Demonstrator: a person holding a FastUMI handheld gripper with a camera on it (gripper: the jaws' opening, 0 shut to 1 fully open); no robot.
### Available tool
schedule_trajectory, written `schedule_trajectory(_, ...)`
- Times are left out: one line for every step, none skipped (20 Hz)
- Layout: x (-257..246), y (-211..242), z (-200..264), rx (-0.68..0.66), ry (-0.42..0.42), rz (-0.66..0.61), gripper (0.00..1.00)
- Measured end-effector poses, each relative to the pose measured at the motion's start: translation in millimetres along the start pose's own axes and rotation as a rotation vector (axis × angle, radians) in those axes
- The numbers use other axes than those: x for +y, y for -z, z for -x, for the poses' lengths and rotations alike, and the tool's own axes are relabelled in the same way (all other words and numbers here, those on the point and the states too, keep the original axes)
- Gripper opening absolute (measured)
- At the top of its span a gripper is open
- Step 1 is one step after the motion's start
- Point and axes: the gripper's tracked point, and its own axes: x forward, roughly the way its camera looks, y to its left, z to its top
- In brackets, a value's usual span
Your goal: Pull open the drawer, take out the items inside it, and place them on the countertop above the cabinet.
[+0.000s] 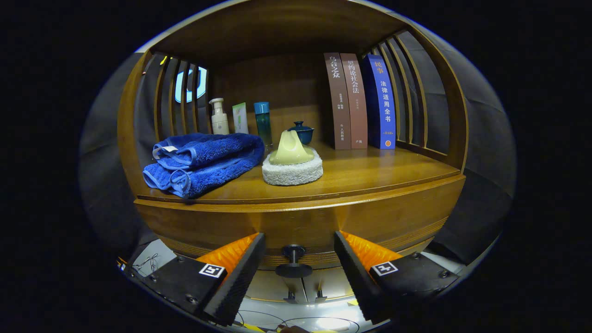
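Gripper: fingers spread wide, flanking the drawer knob without touching it.
Drawer: closed, directly below the tabletop.
Tabletop: folded blue towel left of knob; sponge scrubber above it; three books behind.

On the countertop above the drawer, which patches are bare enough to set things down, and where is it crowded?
Bare wood runs from the sponge pad to the right slats, in front of the books. A thin strip lies along the countertop front edge. The left is crowded: blue towel, bottles and a lidded cup behind. The claw is open around the drawer knob, not touching it.
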Motion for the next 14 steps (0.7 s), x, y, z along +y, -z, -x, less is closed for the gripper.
schedule_trajectory(0.0, 0.0, 0.0, 0.0, 0.001, 0.0, 0.99)
schedule_trajectory(0.2, -0.2, 0.3, 0.004, 0.001, 0.001, 0.99)
schedule_trajectory(-0.3, 0.1, 0.8, 0.011, 0.003, 0.003, 0.99)
schedule_trajectory(0.1, -1.0, 2.0, 0.016, 0.002, 0.003, 0.99)
schedule_trajectory(1.0, -3.6, 4.5, 0.012, 0.0, 0.006, 0.99)
schedule_trajectory(2.4, -8.4, 9.7, 0.003, -0.004, 0.009, 1.0)
schedule_trajectory(3.1, -11.9, 15.7, -0.004, -0.004, 0.015, 1.0)
schedule_trajectory(3.9, -16.7, 23.5, -0.01, -0.005, 0.019, 0.99)
schedule_trajectory(4.5, -22.9, 31.9, -0.018, -0.006, 0.02, 0.99)
schedule_trajectory(6.5, -30.9, 41.7, -0.027, -0.01, 0.018, 1.0)
schedule_trajectory(9.9, -42.7, 53.5, -0.047, -0.025, 0.012, 1.0)
schedule_trajectory(14.2, -60.3, 65.5, -0.078, -0.04, 0.004, 0.99)
schedule_trajectory(17.3, -76.7, 80.6, -0.109, -0.053, 0.002, 1.0)
schedule_trajectory(21.7, -90.9, 98.3, -0.136, -0.068, 0.007, 0.99)
